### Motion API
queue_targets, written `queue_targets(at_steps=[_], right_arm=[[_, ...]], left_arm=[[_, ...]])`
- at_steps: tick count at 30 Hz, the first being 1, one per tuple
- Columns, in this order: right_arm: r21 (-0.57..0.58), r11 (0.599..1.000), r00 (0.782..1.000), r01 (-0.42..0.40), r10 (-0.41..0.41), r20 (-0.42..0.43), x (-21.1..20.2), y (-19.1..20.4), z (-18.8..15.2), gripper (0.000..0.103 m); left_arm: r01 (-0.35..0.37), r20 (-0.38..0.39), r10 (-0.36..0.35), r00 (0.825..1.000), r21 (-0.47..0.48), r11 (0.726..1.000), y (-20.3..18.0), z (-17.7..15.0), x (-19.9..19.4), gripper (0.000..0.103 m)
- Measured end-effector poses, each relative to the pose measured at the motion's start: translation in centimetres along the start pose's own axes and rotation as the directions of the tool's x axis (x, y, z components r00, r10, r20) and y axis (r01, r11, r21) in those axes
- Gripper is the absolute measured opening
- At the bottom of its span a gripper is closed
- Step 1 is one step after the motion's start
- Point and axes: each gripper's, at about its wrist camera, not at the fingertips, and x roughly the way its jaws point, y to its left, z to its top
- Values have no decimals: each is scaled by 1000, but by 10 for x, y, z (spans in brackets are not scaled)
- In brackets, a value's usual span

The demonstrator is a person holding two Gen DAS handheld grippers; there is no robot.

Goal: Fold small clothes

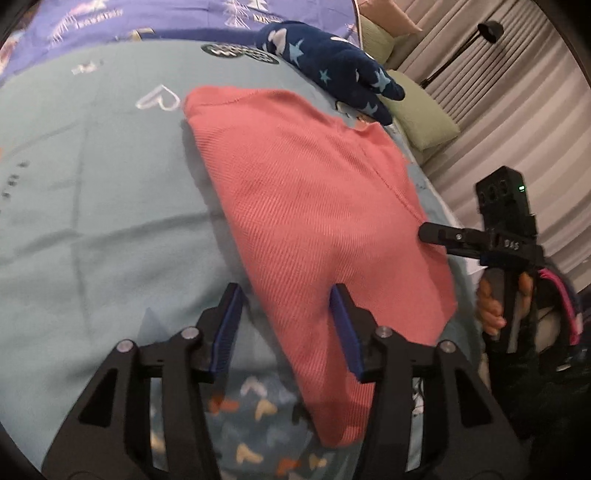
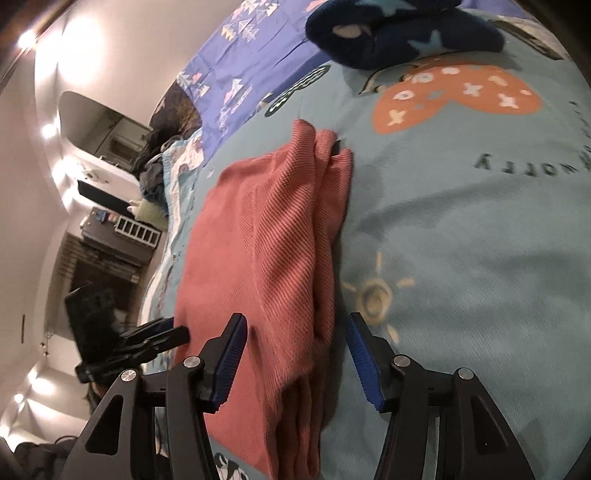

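The left wrist view shows the pink ribbed garment (image 1: 317, 206) lying flat as one broad folded panel on the light blue bedspread (image 1: 92, 192), and only this view takes in the green pillow (image 1: 421, 118), the pleated curtain (image 1: 524, 96) and the person's fingers (image 1: 491, 306) round the handle of the right gripper (image 1: 424, 233), whose tip touches the garment's right edge; from this side angle I cannot tell how far its jaws stand apart. The right wrist view shows what that one hides: the same garment (image 2: 258, 251) seen along its stacked folded layers, an orange heart print (image 2: 454, 99) on the bedspread (image 2: 461, 229), and dark shelving (image 2: 110, 240) against the wall beyond the bed. Counted across both views: one pink garment, one dark blue star-patterned cloth (image 1: 332, 62) bunched beyond it, one purple printed sheet (image 1: 147, 18), two grippers. The left gripper (image 1: 286, 295) is spread wide and holds nothing, its right pad resting on the garment and its left pad over bare bedspread. In its own view the right gripper (image 2: 297, 325) is likewise spread wide and empty, straddling the garment's near folded edge.
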Motion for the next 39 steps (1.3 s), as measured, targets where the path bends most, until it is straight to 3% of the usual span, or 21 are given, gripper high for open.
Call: queue_targets(at_steps=[9,22,27,29,31,39], right_arm=[[3,992,992,-124,124,-37,24,-8,33,58],[-42,991,991,-128,127,-40,34,-10,64,58],[-37,994,994,-102,101,-33,38,-6,70,54],[-45,998,999,-50,49,-18,36,-3,70,30],[-55,998,999,-37,37,1,31,0,66,26],[-161,985,987,59,-33,159,-16,42,43,22]], left_arm=[[138,14,-137,990,-56,989,20,31,16,54],[193,12,-192,981,-72,979,36,64,32,54],[190,18,-189,982,-70,979,38,72,34,54],[170,34,-168,985,-53,984,36,73,32,44],[142,58,-141,988,-9,990,29,73,26,36],[51,165,-72,984,132,990,-16,72,-14,30]])
